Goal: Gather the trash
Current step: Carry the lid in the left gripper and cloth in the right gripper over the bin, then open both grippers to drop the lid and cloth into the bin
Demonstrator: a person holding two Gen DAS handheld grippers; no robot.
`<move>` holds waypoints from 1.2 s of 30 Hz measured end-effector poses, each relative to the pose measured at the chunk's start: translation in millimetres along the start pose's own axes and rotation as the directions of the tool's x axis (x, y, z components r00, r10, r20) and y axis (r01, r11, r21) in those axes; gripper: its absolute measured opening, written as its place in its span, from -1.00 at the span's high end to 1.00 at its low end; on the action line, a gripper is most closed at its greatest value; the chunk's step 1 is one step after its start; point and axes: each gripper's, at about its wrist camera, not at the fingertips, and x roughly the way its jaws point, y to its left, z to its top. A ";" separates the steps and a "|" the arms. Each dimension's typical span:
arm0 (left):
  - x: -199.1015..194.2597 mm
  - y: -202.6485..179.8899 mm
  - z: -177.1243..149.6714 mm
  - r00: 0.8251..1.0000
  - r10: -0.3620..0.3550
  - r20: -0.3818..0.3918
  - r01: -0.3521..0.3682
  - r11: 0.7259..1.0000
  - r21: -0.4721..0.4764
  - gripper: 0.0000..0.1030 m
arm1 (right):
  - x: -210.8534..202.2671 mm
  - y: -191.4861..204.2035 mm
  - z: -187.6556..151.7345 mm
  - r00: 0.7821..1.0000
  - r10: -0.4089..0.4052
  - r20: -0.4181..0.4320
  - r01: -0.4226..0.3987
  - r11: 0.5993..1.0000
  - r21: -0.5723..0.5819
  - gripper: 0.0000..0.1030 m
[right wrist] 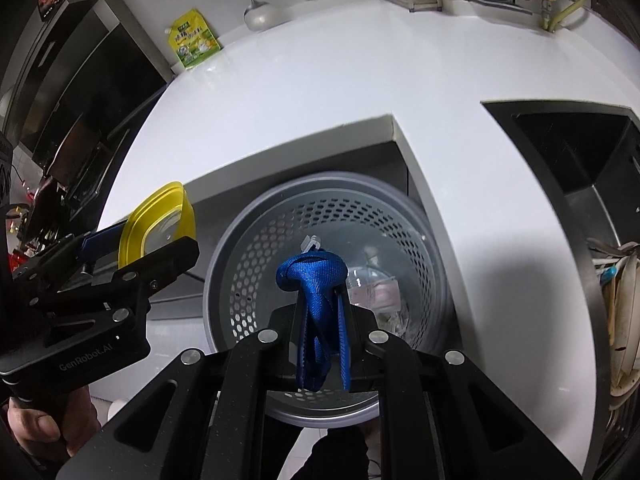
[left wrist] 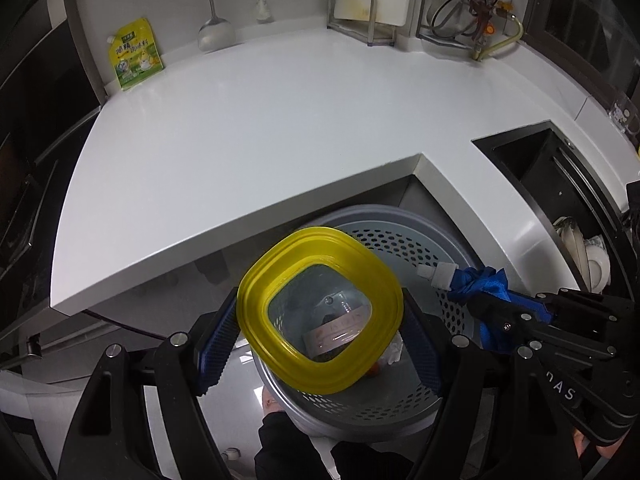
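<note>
My left gripper (left wrist: 320,336) is shut on a yellow-rimmed clear lid (left wrist: 320,316) and holds it over the grey perforated trash bin (left wrist: 404,240); the lid also shows at the left of the right wrist view (right wrist: 160,224). My right gripper (right wrist: 320,340) is shut on a blue strap with a white clip (right wrist: 312,276), held over the same bin (right wrist: 256,240). In the left wrist view the strap (left wrist: 480,284) hangs at the bin's right rim. A clear bottle and crumpled scraps (right wrist: 372,288) lie inside the bin.
A white L-shaped counter (left wrist: 260,128) wraps around the bin. A yellow-green pouch (left wrist: 134,56) leans on the back wall at left. A dark sink (left wrist: 560,184) with dishes sits at right. A ladle, brush and racks stand along the back.
</note>
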 end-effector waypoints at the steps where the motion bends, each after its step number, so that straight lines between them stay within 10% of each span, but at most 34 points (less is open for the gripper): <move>1: 2.0 0.5 -1.5 1.000 -0.002 -0.006 0.002 1.000 -0.004 -0.42 | 1.4 -0.8 -1.6 1.000 0.000 -0.004 0.000 1.000 0.001 0.76; 18: 11.4 6.7 -11.4 0.998 -0.028 -0.063 0.025 0.999 -0.043 -0.48 | 10.8 -2.3 -7.0 0.999 -0.003 -0.042 0.004 1.000 0.023 0.71; 24: 9.5 9.2 -9.6 0.997 -0.020 -0.068 0.016 0.998 -0.054 -0.50 | 1.6 -2.8 -7.0 1.000 -0.006 -0.010 0.007 0.999 0.032 0.15; 36: -8.2 10.4 1.4 1.000 -0.002 -0.030 0.000 0.998 -0.059 -0.75 | -15.6 -8.2 0.4 0.999 -0.015 0.031 0.013 0.998 0.053 0.15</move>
